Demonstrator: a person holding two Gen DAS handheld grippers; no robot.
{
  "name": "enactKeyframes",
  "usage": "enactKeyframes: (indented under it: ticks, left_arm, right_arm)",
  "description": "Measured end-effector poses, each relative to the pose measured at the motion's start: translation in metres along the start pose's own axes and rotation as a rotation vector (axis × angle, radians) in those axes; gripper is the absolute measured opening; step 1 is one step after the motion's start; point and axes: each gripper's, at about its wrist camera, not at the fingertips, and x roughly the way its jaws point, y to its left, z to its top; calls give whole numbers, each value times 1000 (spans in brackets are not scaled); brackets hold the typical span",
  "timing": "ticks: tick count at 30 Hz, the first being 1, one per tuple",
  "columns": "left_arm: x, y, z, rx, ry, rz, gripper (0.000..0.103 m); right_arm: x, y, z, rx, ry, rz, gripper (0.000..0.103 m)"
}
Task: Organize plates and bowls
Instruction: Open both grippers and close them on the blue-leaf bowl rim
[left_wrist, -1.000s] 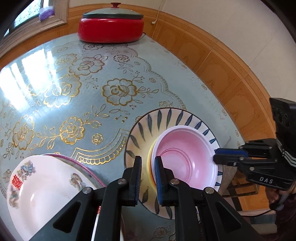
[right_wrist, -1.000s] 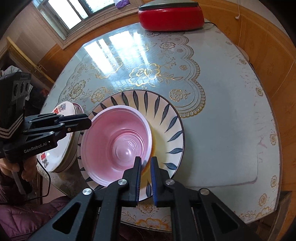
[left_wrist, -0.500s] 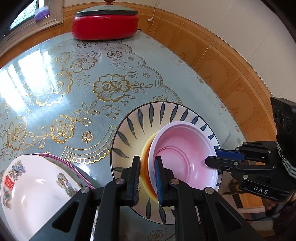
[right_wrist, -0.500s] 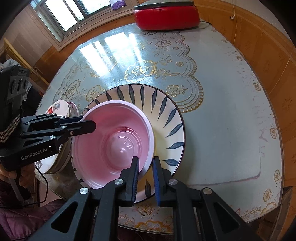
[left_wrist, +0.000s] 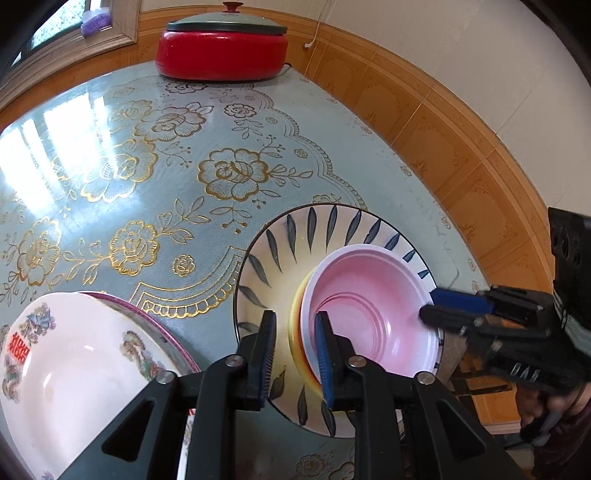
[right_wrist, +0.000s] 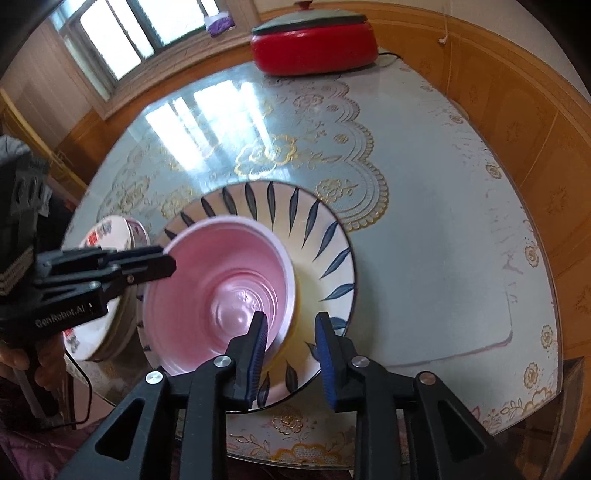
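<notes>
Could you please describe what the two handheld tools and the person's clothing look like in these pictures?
Both tools are matte black plastic with triangular cut-outs, silver pivot pins and blue ribbed pads on the fingers. The left tool carries white GenRobot.AI lettering on its side and trails a thin black cable. The right tool bears white lettering too, seen mirrored. Each ends in a boxy black camera housing. A dark purplish sleeve shows below.

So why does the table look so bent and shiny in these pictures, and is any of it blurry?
Both wrist views use fisheye lenses, so the table and wall bulge. In both, window light glares white off its glossy top. The left wrist view smears the right gripper; the right wrist view softens the pink bowl.
</notes>
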Motion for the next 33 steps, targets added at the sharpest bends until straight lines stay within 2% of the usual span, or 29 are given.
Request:
enactKeyframes:
  ticks: [4, 8, 12, 15, 17, 20, 26, 29, 33]
  left_arm:
    - [-7, 2, -1, 4, -21, 8, 23]
    - [-7, 1, -4, 9, -18, 14, 23]
    - [-4, -1, -8, 13, -7, 10, 23]
    - [-1, -2, -10, 3, -6, 8, 25]
    - [1, -2, -11, -10, -3, 5, 27]
    - [3, -4, -12, -21, -7, 3, 29]
    - [4, -18, -9, -7, -21, -27, 30]
    - [5, -33, -4, 29, -35, -38, 38]
    - [10, -45, 2, 44, -26, -50, 39]
  right_arm:
    - [-2, -17, 3, 58, -34, -46, 30]
    - [14, -28, 5, 81, -4, -85, 30]
    - [31, -30, 7, 72, 35, -64, 30]
    - [41, -26, 7, 36, 49, -49, 22]
    - [43, -19, 5, -13, 48, -61, 12]
    - [44, -15, 7, -51, 48, -109, 13]
    - [41, -36, 12, -17, 53, -129, 14]
    - [38, -52, 12, 28, 45, -157, 14]
    - [31, -78, 10, 114, 27, -183, 15]
